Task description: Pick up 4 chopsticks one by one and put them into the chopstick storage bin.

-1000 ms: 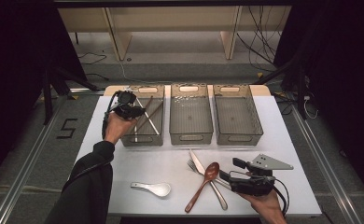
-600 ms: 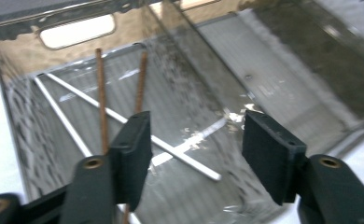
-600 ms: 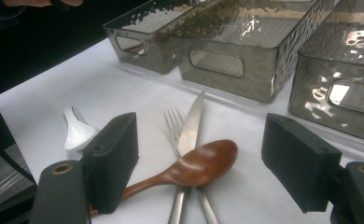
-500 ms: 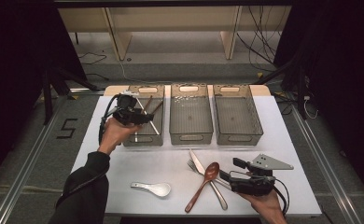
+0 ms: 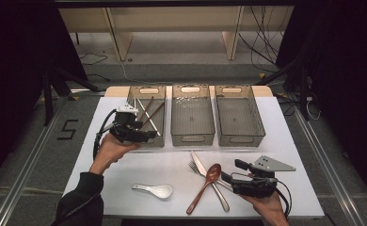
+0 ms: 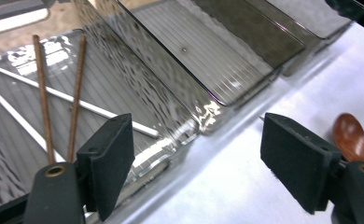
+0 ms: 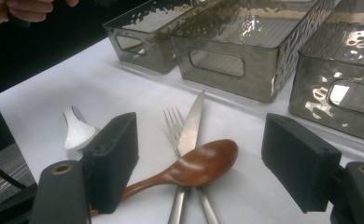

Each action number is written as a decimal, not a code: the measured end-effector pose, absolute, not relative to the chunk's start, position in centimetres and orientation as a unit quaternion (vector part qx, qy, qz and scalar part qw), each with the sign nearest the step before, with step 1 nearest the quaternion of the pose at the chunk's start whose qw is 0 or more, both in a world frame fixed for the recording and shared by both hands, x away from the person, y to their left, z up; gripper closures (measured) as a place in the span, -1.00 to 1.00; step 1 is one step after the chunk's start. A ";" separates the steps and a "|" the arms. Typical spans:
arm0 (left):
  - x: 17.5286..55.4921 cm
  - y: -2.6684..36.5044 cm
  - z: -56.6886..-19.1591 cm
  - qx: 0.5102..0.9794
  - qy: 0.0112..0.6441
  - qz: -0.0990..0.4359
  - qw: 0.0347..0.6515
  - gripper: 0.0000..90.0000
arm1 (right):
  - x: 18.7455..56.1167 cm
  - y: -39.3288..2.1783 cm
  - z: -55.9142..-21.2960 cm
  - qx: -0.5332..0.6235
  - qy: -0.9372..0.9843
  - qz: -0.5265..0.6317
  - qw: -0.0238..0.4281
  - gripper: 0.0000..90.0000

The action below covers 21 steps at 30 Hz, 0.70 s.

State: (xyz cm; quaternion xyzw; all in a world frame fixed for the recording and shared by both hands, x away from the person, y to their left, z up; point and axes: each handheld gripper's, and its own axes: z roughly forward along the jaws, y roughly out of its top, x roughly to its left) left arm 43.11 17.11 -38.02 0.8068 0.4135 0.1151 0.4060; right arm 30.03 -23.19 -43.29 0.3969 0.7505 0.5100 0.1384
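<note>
While the left gripper (image 5: pixel 146 136) hangs over the near end of the left bin (image 5: pixel 139 92), its jaws have just been opening and now stand spread with nothing between them. Two brown wooden chopsticks (image 5: pixel 149 112) lie inside that bin, thin round sticks set close together; in the high view their long axis runs diagonally, from the near left up toward the far right wall. Under them cross two pale, straight chopsticks (image 5: pixel 143 114) that slant the other way (whether they are metal or plastic I cannot tell). All three bins are smoky, translucent plastic with ribbed floors, dimpled walls and cut-out handles; the middle bin (image 5: pixel 193 137) and the right bin (image 5: pixel 240 139) stand just beside it in a row along the far side of the white table (image 5: pixel 290 146).

Nearer the person, a white ceramic soup spoon (image 5: pixel 154 189) lies alone with its bowl to the right. Further right, a steel fork (image 5: pixel 194 167) and a steel table knife (image 5: pixel 198 162) lie side by side, tips toward the bins, and a glossy brown wooden spoon (image 5: pixel 205 183) rests across them, bowl at the far right, handle toward the near left. At the near right corner the right gripper (image 5: pixel 226 178) points left at this cutlery, jaws wide apart and gripping nothing.
</note>
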 end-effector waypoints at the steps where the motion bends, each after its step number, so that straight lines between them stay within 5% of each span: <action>1: 42.9 17.1 -38.1 0.808 0.412 0.112 0.407 -0.46 | 30.1 -23.2 -43.3 0.397 0.750 0.510 0.138 -0.38; 21: 40.1 17.8 -39.3 0.832 0.384 0.097 0.387 -0.58 | 30.0 -23.7 -43.4 0.397 0.747 0.515 0.138 -0.38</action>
